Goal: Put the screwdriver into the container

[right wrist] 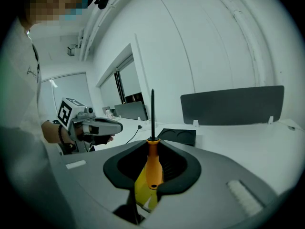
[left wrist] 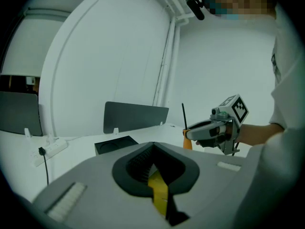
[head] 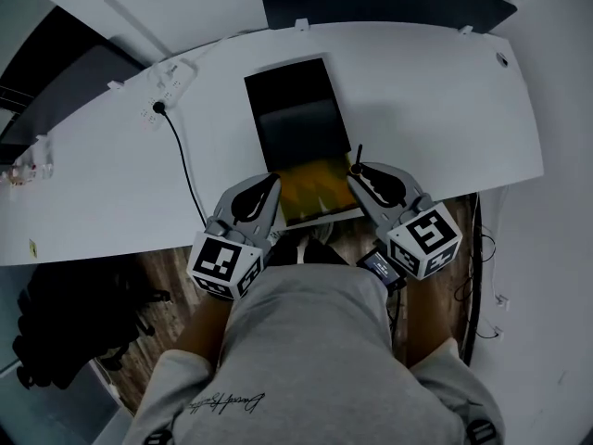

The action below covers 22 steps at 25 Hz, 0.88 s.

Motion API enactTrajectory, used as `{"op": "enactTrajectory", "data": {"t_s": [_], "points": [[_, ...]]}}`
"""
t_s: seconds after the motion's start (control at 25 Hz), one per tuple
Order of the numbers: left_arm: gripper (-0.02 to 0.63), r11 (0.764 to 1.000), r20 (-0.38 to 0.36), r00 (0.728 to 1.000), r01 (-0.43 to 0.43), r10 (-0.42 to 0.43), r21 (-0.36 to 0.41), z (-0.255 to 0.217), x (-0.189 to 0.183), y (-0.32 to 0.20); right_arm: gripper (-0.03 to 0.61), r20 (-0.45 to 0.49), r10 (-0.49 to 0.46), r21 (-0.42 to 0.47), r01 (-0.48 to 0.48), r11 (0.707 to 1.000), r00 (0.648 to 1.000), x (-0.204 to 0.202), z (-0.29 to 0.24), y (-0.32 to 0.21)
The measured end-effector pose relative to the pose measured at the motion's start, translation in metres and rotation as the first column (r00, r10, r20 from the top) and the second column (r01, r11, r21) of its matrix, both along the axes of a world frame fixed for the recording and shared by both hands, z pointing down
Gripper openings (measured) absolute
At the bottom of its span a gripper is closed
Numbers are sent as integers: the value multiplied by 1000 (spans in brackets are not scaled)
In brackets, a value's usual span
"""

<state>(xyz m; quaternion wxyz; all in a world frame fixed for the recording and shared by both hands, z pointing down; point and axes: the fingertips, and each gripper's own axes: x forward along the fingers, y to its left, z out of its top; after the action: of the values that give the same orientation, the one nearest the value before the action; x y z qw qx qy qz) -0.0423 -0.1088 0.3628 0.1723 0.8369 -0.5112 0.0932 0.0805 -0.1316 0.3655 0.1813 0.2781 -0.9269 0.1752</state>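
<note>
My right gripper [right wrist: 152,152] is shut on the orange handle of a screwdriver [right wrist: 153,168], whose black shaft stands upright. In the head view the right gripper [head: 358,176] hovers over the desk's near edge, just right of a yellow patch [head: 310,193]. Behind that patch lies the black rectangular container [head: 296,123], also seen in the right gripper view [right wrist: 177,136] and the left gripper view [left wrist: 116,145]. My left gripper [left wrist: 153,165] is open and holds nothing; only yellow shows through its gap. It sits left of the yellow patch [head: 271,187], facing the right gripper [left wrist: 191,133] and the screwdriver [left wrist: 187,140].
A white power strip [head: 172,76] with a black cable [head: 184,167] lies on the white desk [head: 435,109] left of the container. A dark partition panel [head: 389,3] stands along the far edge. A dark bag [head: 74,327] rests on the floor at the left.
</note>
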Motion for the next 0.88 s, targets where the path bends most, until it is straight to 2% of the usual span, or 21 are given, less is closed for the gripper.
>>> {"op": "enactTrajectory", "data": {"t_s": [0.28, 0.52, 0.88], "points": [[0, 1000, -22, 1000, 2, -2, -23, 11, -5, -10, 92, -36, -7, -13, 6, 1000, 999, -1, 13, -7], [0, 999, -28, 1000, -5, 4, -48, 23, -7, -13, 92, -107, -26, -25, 23, 999, 994, -5, 37, -6], [0, 997, -39, 999, 1, -5, -81, 41, -13, -15, 92, -142, -37, -53, 30, 998, 989, -6, 56, -10]]}}
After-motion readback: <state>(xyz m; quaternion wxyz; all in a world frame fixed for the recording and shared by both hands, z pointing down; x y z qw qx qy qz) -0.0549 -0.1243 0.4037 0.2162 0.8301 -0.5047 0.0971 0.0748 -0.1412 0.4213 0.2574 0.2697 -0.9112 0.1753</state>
